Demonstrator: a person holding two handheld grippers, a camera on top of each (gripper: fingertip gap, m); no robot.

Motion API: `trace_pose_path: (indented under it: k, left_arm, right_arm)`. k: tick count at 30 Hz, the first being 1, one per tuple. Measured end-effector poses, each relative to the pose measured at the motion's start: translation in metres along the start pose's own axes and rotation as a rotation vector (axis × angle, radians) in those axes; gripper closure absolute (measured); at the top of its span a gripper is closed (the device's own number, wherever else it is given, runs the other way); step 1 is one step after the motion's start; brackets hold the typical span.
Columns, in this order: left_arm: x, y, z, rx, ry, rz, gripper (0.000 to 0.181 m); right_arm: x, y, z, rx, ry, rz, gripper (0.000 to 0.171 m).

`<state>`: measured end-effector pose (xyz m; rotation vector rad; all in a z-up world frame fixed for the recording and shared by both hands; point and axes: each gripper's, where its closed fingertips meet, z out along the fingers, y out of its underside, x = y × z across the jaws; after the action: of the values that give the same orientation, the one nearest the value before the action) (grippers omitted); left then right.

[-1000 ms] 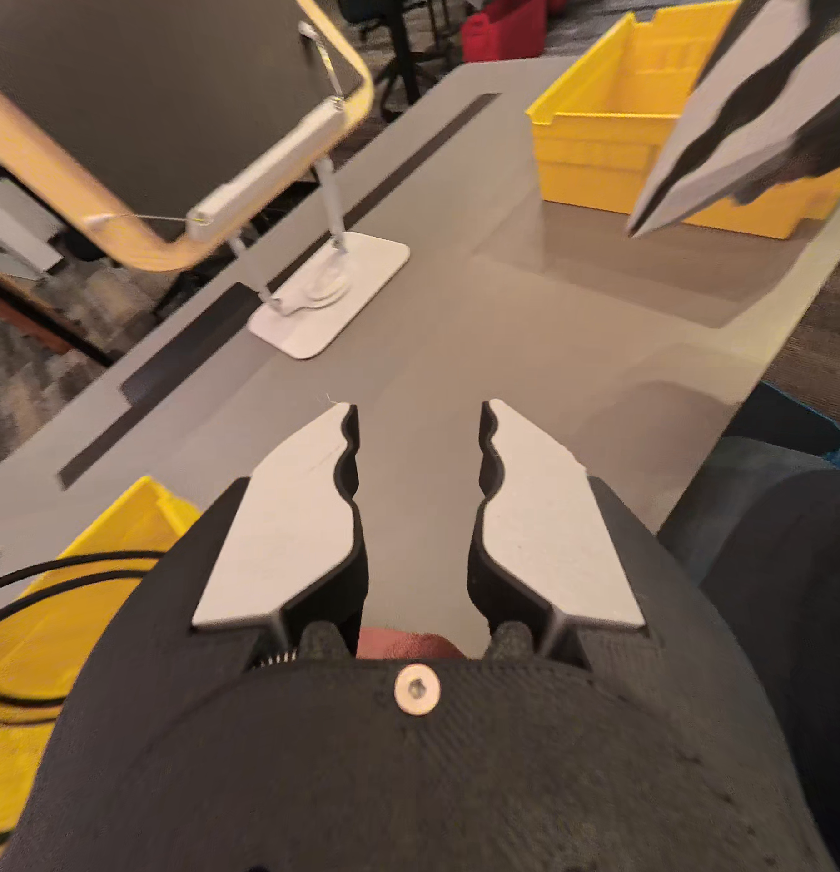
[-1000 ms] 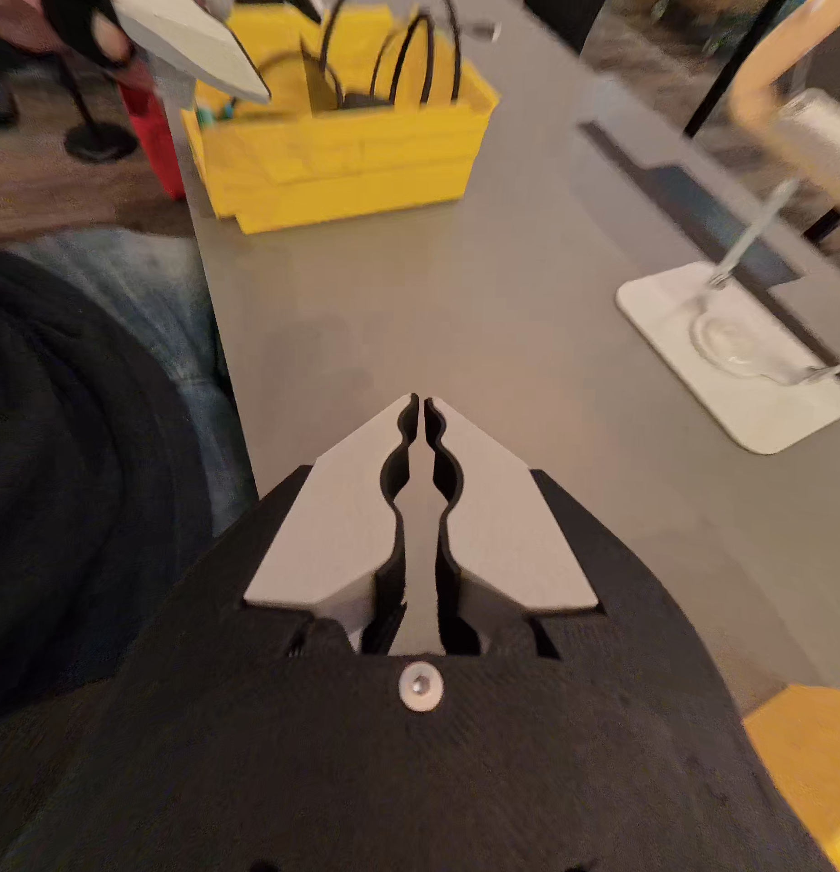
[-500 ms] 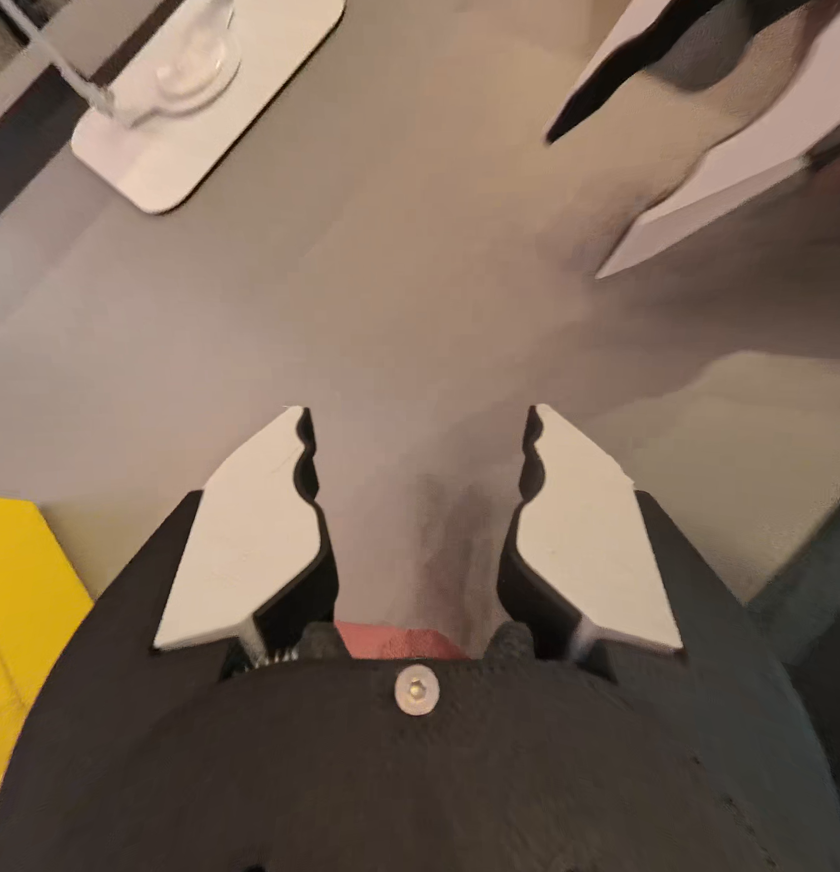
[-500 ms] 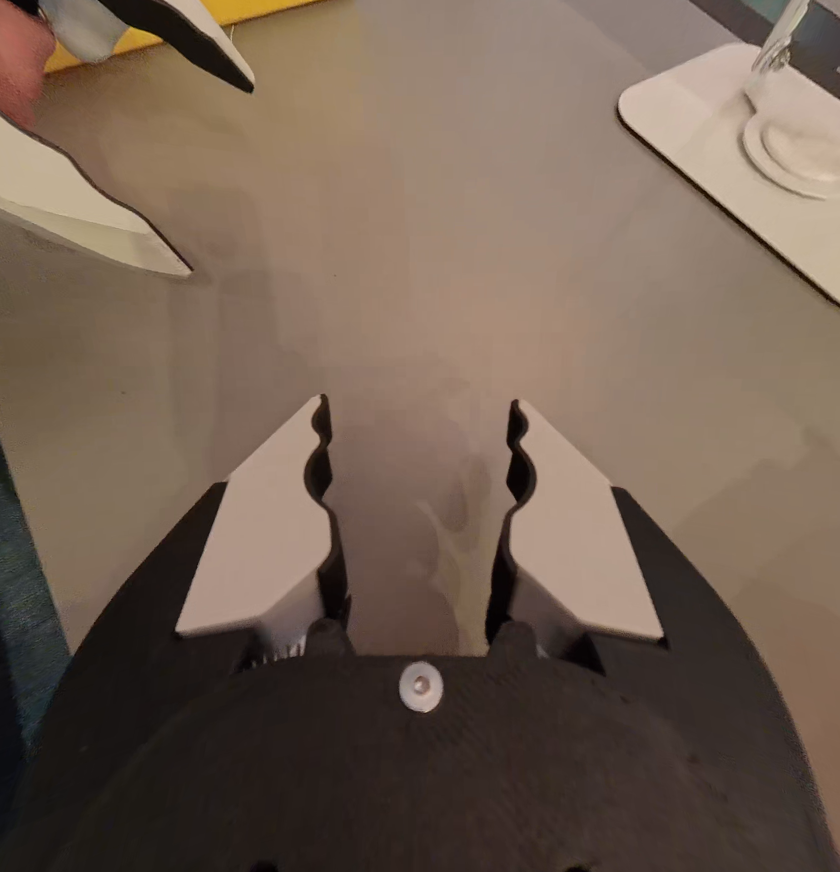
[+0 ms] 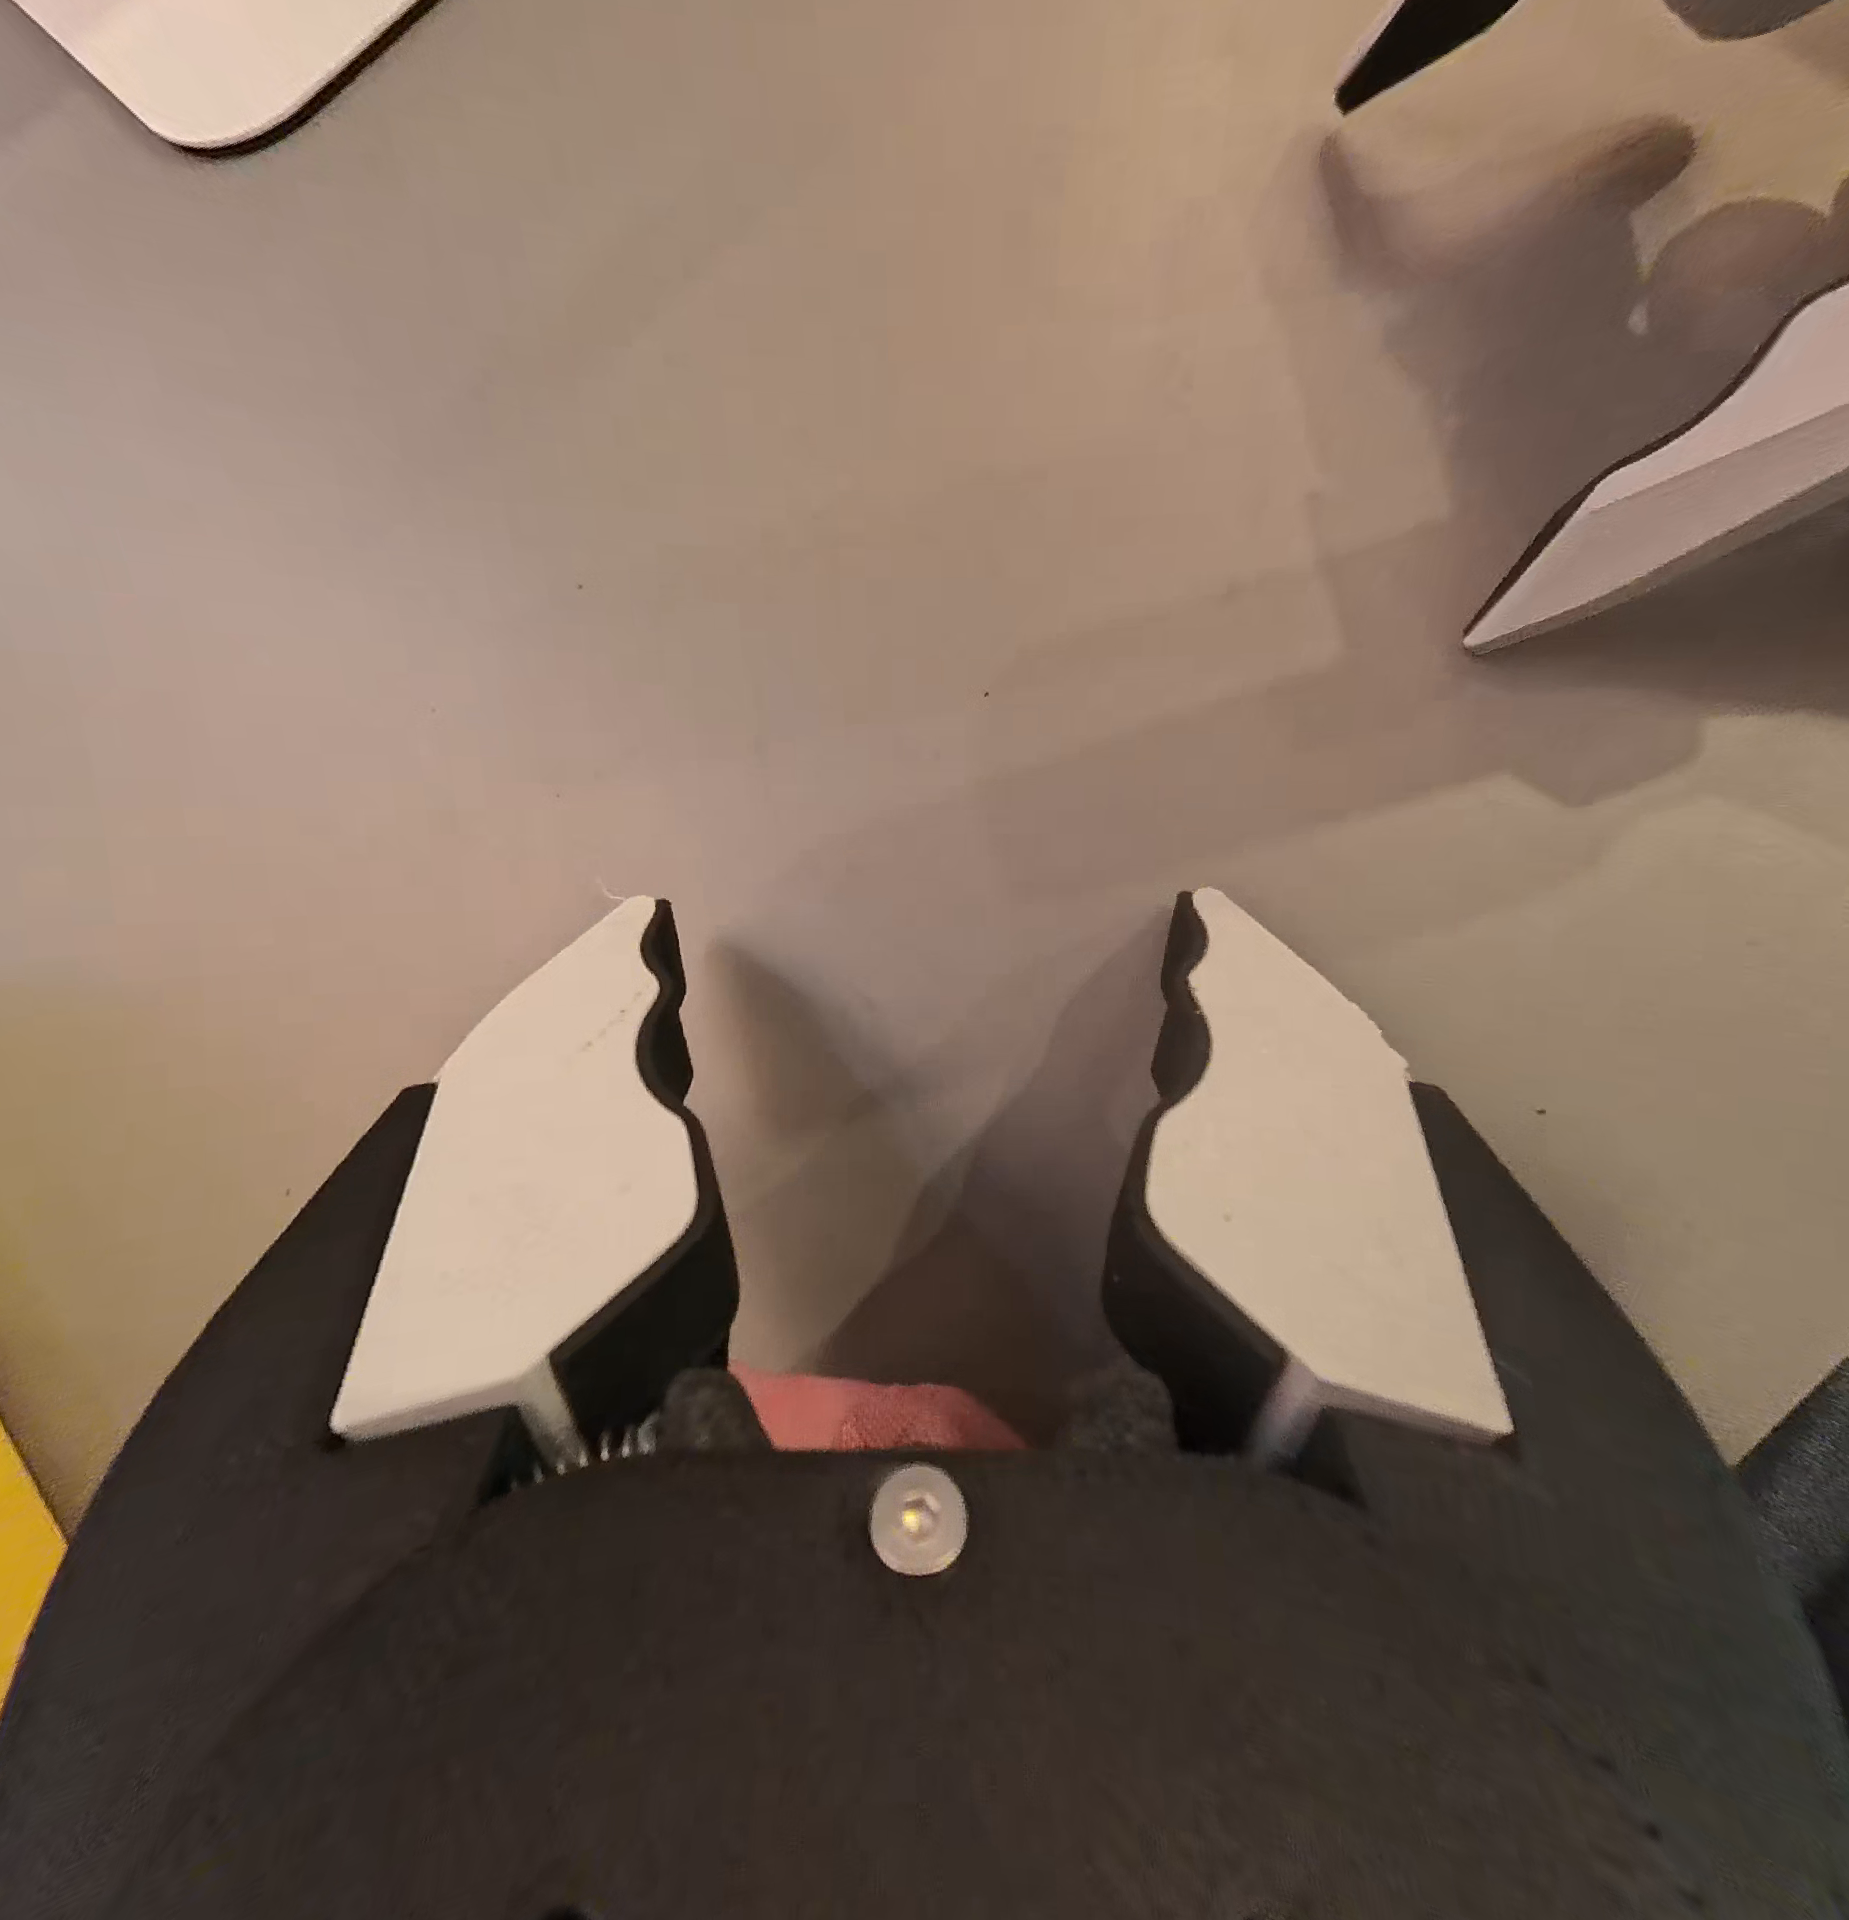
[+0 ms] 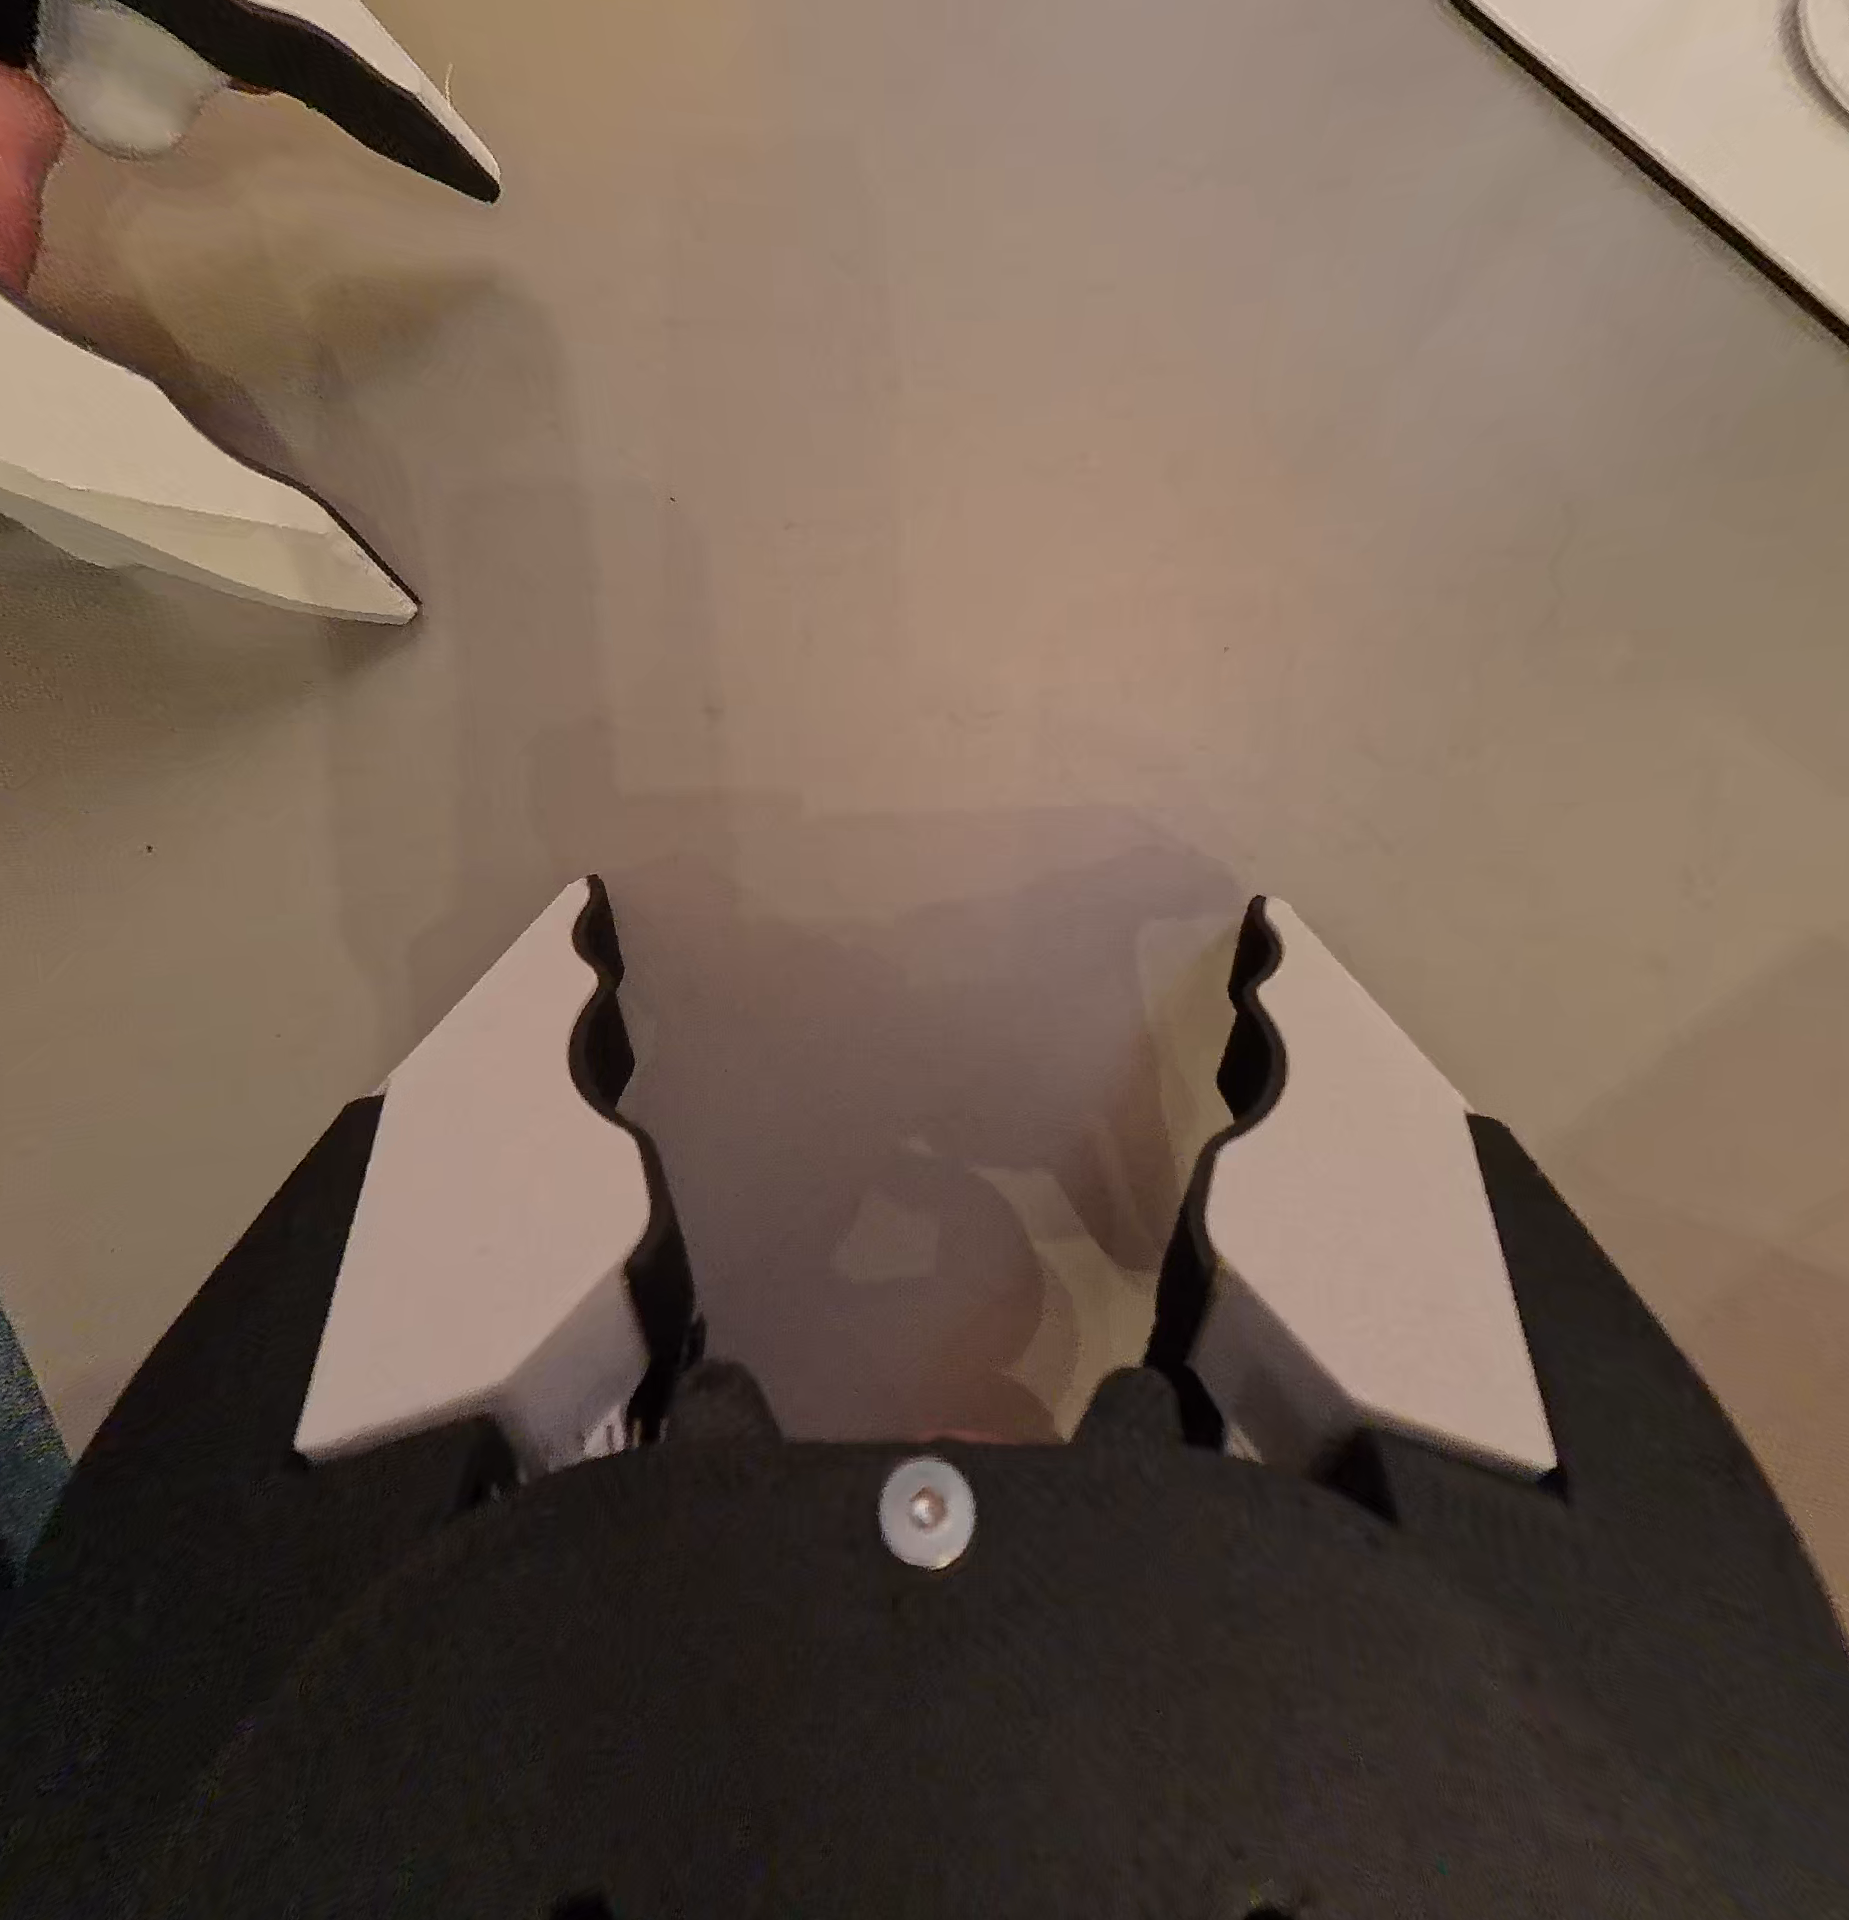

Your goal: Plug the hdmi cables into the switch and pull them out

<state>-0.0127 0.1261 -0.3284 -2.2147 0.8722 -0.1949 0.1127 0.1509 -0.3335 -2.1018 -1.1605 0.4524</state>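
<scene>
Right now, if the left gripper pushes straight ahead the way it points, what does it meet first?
Most likely the bare table. The left gripper is open, tilted down at it, with nothing between its fingers. The white base sits off left, the right gripper off right. Depth is unclear.

Both grippers hang over the table (image 5: 691,520), the left gripper (image 5: 922,914) beside the right gripper (image 6: 925,899); a flat base plate (image 6: 1730,156) lies beyond them.
</scene>
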Motion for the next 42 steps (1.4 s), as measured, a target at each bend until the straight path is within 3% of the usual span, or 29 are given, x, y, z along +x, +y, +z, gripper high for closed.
trace_pose_path:
  k: [9,14,15,20,23,28,34,42]
  left_arm:
    - [0.014,0.002,-0.009,-0.004,0.047,0.053,0.096]
    - [0.025,-0.043,-0.054,0.163,0.051,0.181,0.100]
    - [0.021,-0.054,-0.067,0.199,0.046,0.192,0.101]
    - [-0.058,-0.075,-0.123,0.253,-0.145,0.197,0.102]
    - [-0.121,-0.060,-0.149,0.190,-0.250,0.169,0.105]
    - [-0.217,-0.023,-0.185,0.094,-0.472,0.171,0.127]
    - [-0.283,0.018,-0.178,-0.075,-0.503,0.179,0.137]
    - [-0.333,0.021,-0.160,-0.176,-0.614,0.351,0.119]
  right_arm:
    - [-0.007,0.003,0.002,-0.029,-0.056,-0.026,0.043]
    - [-0.019,0.006,0.008,-0.085,-0.096,-0.062,0.011]
    - [-0.018,0.005,0.009,-0.089,-0.092,-0.057,0.011]
    - [-0.018,0.004,0.009,-0.087,-0.095,-0.061,0.011]
    - [-0.018,0.004,0.009,-0.084,-0.097,-0.063,0.011]
    - [-0.018,0.004,0.009,-0.079,-0.096,-0.066,0.012]
    - [-0.018,0.004,0.009,-0.076,-0.095,-0.066,0.012]
    - [-0.018,0.004,0.009,-0.073,-0.095,-0.065,0.013]
